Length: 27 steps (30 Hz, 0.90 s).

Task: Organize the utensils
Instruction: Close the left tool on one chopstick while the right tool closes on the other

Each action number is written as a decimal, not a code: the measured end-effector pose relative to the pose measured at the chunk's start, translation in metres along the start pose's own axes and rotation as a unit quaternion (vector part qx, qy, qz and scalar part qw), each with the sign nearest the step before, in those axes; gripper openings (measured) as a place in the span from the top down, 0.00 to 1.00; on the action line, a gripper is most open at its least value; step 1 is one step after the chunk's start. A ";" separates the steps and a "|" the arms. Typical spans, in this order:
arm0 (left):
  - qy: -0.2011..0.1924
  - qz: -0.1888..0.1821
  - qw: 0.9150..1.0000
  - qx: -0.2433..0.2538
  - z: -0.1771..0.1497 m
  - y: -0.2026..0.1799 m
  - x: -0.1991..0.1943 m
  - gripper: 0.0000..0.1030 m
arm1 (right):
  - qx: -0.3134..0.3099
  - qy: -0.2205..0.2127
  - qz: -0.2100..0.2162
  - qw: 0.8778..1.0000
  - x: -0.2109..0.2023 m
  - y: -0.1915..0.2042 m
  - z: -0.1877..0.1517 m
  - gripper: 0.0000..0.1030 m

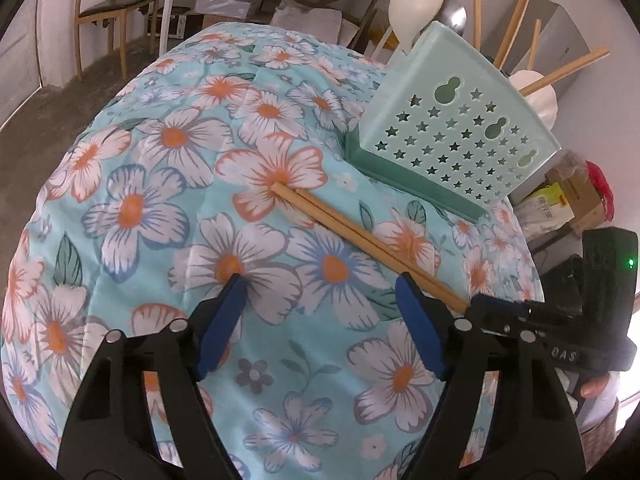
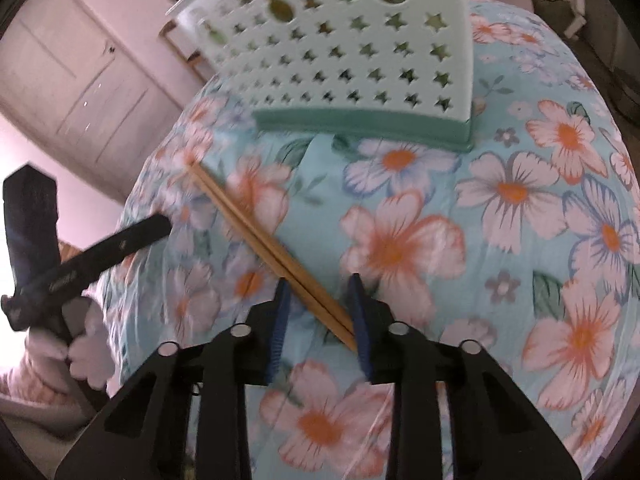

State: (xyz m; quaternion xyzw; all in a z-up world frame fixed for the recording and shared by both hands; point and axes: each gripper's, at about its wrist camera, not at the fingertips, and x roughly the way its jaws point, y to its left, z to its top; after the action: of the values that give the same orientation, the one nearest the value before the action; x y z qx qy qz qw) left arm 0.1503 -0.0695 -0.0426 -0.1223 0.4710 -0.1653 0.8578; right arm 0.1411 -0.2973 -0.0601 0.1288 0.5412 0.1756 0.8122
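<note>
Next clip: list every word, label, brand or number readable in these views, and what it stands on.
"DAS": raised letters on the black right gripper, seen from the left wrist view.
Green print on a carton beyond the table: too small to read.
White lettering on the left gripper in the right wrist view: blurred, unreadable.

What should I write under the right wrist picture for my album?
Right gripper straddling two wooden chopsticks on a flowery tablecloth.

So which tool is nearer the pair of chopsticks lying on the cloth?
Right. The right tool straddles the near end of the chopsticks, not yet pinching them. The left tool hangs open beside them over the cloth, nothing between its pads.
</note>
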 end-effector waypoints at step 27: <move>0.059 -0.089 0.990 -0.095 0.006 0.002 0.023 0.70 | 0.100 -0.022 0.180 0.978 -0.033 -0.004 -0.051 0.93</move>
State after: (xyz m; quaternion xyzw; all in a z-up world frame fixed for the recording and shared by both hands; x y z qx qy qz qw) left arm 0.1679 -0.0770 -0.0578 -0.2346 0.5219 -0.2028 0.7947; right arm 0.0831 -0.3138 -0.0534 0.3079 0.5060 0.2610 0.7622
